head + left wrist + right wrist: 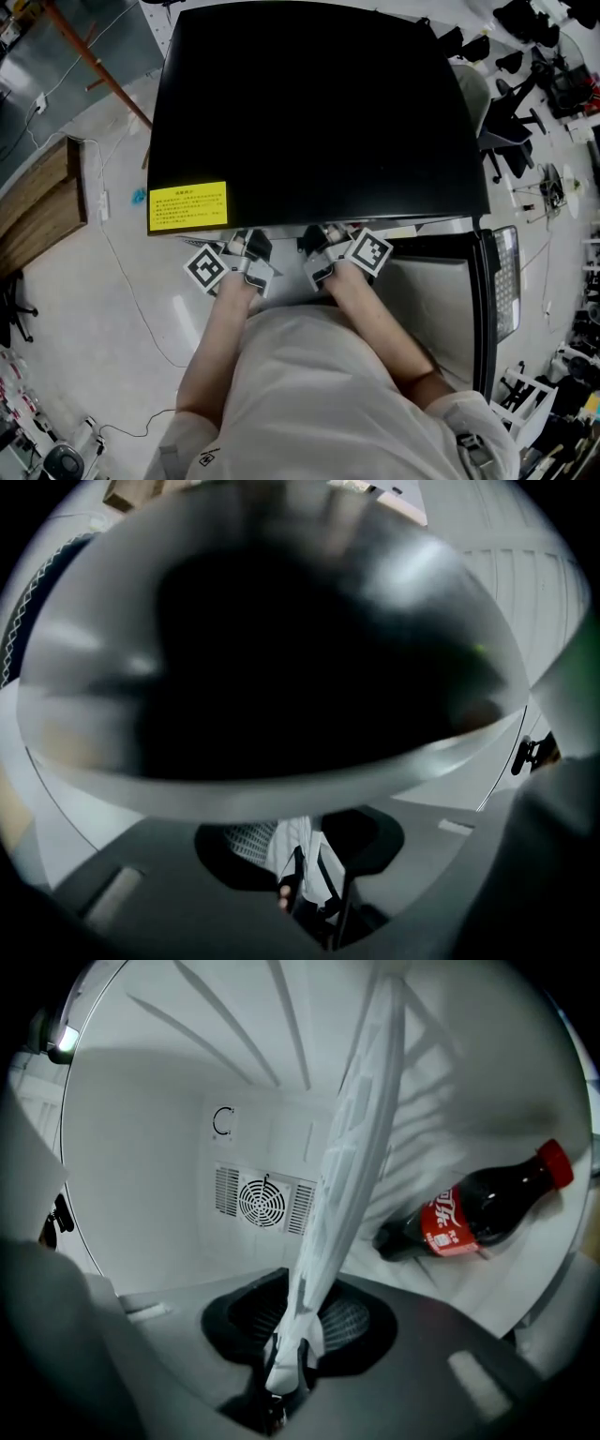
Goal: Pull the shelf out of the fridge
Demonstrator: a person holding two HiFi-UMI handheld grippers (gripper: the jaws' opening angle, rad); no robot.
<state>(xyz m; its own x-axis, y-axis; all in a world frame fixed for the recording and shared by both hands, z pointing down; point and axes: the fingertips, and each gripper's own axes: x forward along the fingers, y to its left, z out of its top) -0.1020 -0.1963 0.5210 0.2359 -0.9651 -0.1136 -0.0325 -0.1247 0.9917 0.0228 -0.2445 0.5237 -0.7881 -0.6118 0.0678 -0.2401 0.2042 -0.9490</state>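
In the head view the black fridge [309, 112] fills the middle, and both grippers reach in under its top front edge. The left gripper [246, 251] and right gripper [319, 246] sit side by side, with their fingertips hidden. In the right gripper view the white slatted shelf [352, 1147] runs edge-on from the jaws toward the back wall. The right gripper [286, 1387] is shut on its front edge. In the left gripper view the left gripper [309, 892] holds a white ribbed piece of the shelf [295, 850] between its jaws. A blurred dark shape with a pale rim fills the upper picture.
A cola bottle [469, 1213] with a red cap lies on the fridge floor beside the shelf. A round fan grille [262, 1201] sits on the back wall. The open fridge door [487, 309] stands to the person's right. A wooden bench [42, 202] and floor cables lie to the left.
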